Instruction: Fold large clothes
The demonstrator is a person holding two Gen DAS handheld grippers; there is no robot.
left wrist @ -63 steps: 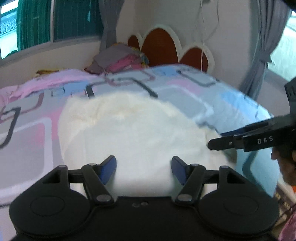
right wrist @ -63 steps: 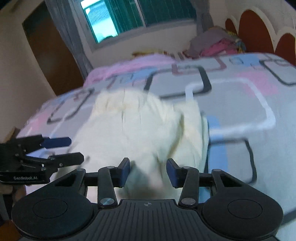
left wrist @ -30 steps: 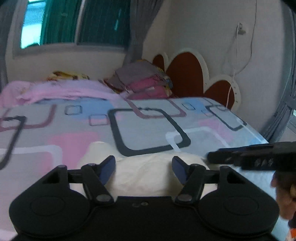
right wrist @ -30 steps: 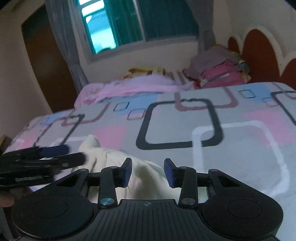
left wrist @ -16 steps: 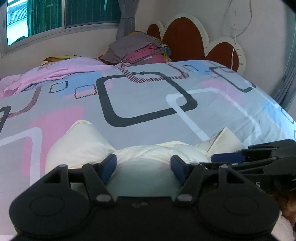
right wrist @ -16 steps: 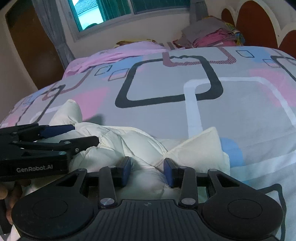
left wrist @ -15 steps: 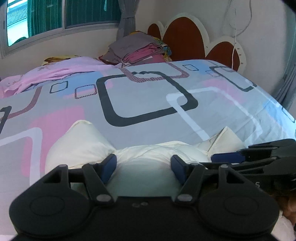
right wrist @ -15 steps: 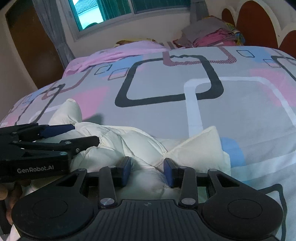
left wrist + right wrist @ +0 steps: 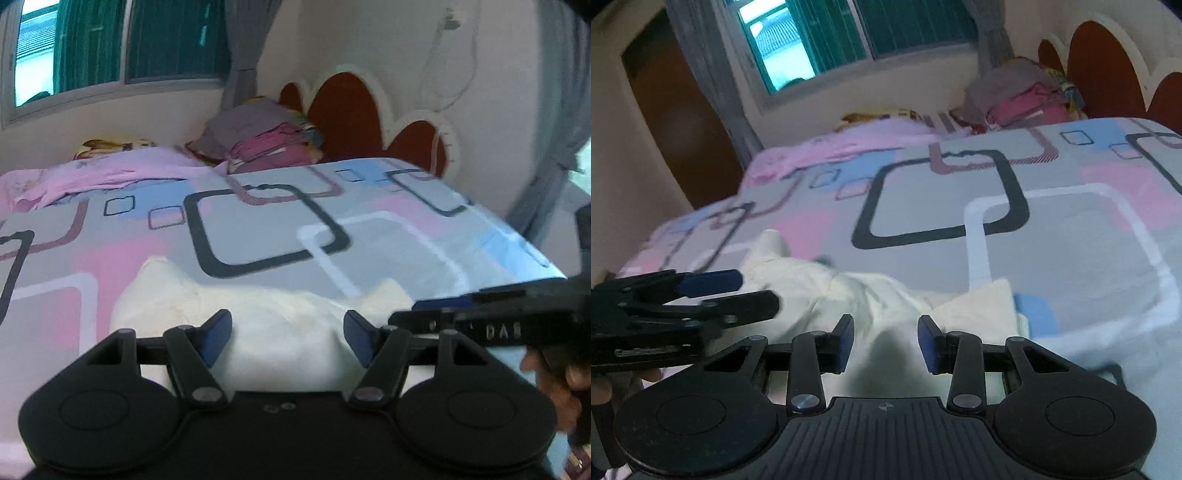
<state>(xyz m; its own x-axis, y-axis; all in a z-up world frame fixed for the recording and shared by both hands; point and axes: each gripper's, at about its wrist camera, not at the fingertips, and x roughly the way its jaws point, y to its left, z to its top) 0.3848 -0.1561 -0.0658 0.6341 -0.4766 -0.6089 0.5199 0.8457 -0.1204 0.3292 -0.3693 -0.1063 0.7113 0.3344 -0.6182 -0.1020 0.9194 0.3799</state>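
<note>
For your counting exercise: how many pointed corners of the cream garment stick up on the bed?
2: the left corner nearer the window side, the right corner nearer the headboard side. Others may be hidden under the bunched cloth.

a cream-white garment (image 9: 273, 325) lies bunched along the near edge of the bed (image 9: 258, 229), its cloth soft, puffy and creased, gathered into a low crumpled ridge that runs across that edge. one rounded end (image 9: 768, 247) pokes up toward the bed's left side, and a flatter, folded corner (image 9: 979, 302) juts out on the right over the patterned cover. the middle of the cloth (image 9: 882, 295) is rumpled into folds, and its nearest part drops out of sight at the bed's edge.
</note>
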